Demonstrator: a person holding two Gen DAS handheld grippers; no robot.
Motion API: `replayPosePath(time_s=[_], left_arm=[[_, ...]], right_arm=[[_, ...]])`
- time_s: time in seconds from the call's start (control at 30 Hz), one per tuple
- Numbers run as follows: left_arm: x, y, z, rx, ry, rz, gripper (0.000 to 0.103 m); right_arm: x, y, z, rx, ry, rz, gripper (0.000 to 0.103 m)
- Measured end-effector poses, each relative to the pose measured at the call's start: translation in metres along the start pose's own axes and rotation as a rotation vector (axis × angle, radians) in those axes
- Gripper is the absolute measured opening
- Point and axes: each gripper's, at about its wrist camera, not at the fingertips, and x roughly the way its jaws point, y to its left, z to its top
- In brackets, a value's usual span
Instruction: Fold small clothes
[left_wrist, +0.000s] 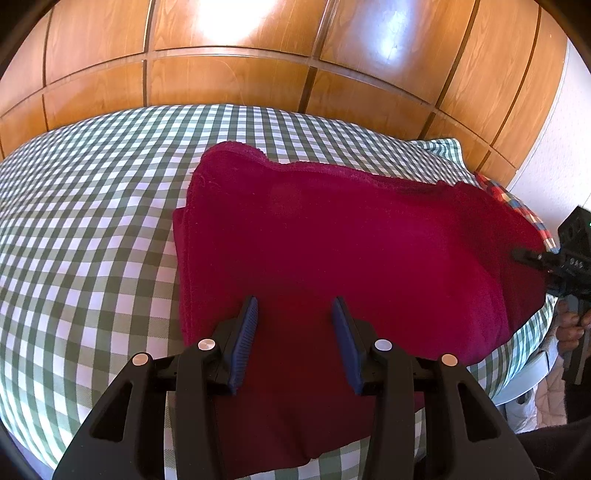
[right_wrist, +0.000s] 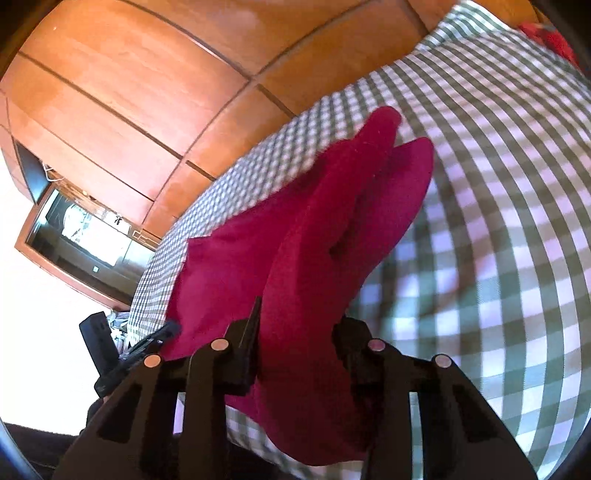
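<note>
On the green-checked bed (left_wrist: 92, 192), the red cloth (left_wrist: 351, 236) lay partly folded; the left gripper (left_wrist: 295, 314) hovered over it, fingers spread, while the right gripper (right_wrist: 295, 325) clenched a lifted fold.

Red cloth (left_wrist: 332, 236) viewed closely from above by left wrist, skimmed low and tilted by right wrist, checked bed cover (right_wrist: 498, 221) shared by both.

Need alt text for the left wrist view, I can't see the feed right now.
The left gripper hovers open over a dark red cloth that lies partly folded on a green and white checked cover. At the right edge the right gripper meets the cloth's far corner. Wooden panels fill the background.
</note>
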Motion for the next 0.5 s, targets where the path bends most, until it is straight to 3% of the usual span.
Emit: replayPosePath(time_s=[0.37,0.5], left_arm=[[-0.007,0.007,0.001,-0.024,0.009,-0.068,0.041],[-0.008,0.017,0.003,-0.051,0.011,-0.12,0.041]], right_arm=[[0.014,0.118,0.025,-0.174,0.011,0.095,0.029],[0.047,0.174,0.028,-0.272,0.052,0.154,0.028]])
